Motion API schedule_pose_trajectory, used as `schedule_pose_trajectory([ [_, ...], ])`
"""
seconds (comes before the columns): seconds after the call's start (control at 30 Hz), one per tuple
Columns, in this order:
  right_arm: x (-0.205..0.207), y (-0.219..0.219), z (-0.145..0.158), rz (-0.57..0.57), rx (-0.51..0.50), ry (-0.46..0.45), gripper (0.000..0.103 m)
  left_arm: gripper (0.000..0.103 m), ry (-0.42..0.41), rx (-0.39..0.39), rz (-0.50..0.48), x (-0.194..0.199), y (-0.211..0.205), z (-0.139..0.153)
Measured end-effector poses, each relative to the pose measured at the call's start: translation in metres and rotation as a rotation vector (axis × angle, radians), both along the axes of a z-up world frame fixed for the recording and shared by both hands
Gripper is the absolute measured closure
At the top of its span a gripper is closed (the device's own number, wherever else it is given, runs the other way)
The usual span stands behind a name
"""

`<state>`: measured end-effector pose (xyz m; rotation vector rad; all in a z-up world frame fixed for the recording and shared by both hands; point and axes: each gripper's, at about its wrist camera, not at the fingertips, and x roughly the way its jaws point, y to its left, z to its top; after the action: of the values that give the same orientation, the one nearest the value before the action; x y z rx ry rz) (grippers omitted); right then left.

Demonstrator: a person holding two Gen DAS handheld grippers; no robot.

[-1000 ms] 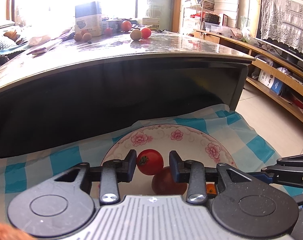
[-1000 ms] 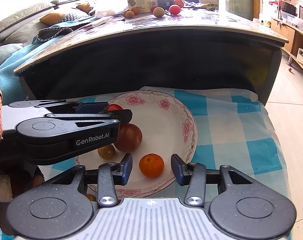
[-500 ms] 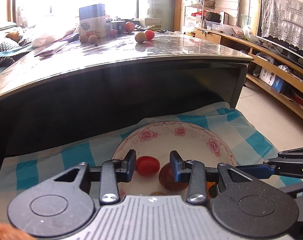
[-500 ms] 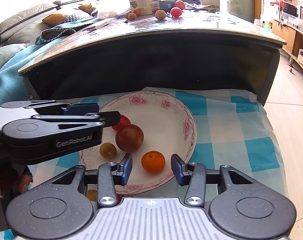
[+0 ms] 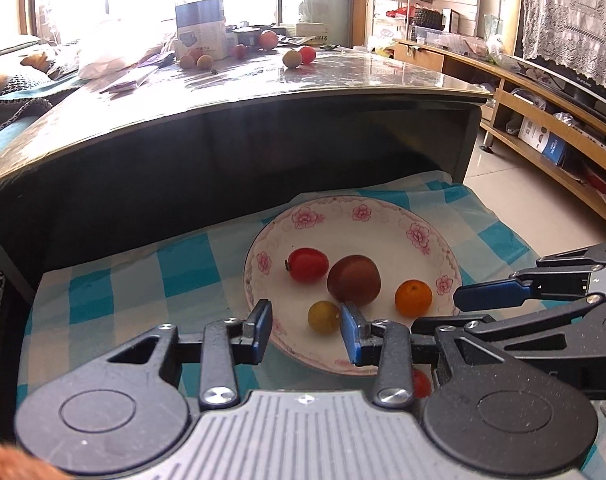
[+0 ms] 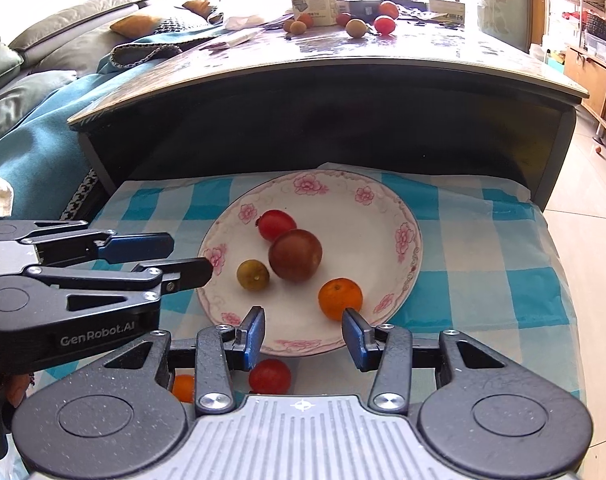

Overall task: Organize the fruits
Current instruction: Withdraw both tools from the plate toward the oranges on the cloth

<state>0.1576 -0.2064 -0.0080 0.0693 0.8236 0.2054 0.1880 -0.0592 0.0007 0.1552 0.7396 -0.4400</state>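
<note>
Checked cloth point(image 6: 483, 248), frame centre: plate point(image 6: 387, 208) corrals four fruits. Left tool point(image 5: 306, 330) and right tool point(image 6: 303, 334) both gape empty; red tomato point(image 6: 269, 376) waits lower centre, outside.

Left matte black plastic two-finger gripper point(image 5: 306, 330): blue pads on the fingertips point(image 5: 349, 334), silver screws on the linkage arms, two round black discs flanking a ribbed grey housing. Right gripper point(image 6: 303, 334) built alike. White "GenRobot.AI" lettering on the left unit's side.
</note>
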Motion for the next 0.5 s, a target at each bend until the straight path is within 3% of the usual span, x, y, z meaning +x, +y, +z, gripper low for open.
schedule_pose_trajectory([
  [0.5, -0.028, 0.014, -0.007, 0.085, -0.009, 0.060, 0.064, 0.057, 0.095, 0.025, 0.018, -0.041, 0.031, -0.012],
])
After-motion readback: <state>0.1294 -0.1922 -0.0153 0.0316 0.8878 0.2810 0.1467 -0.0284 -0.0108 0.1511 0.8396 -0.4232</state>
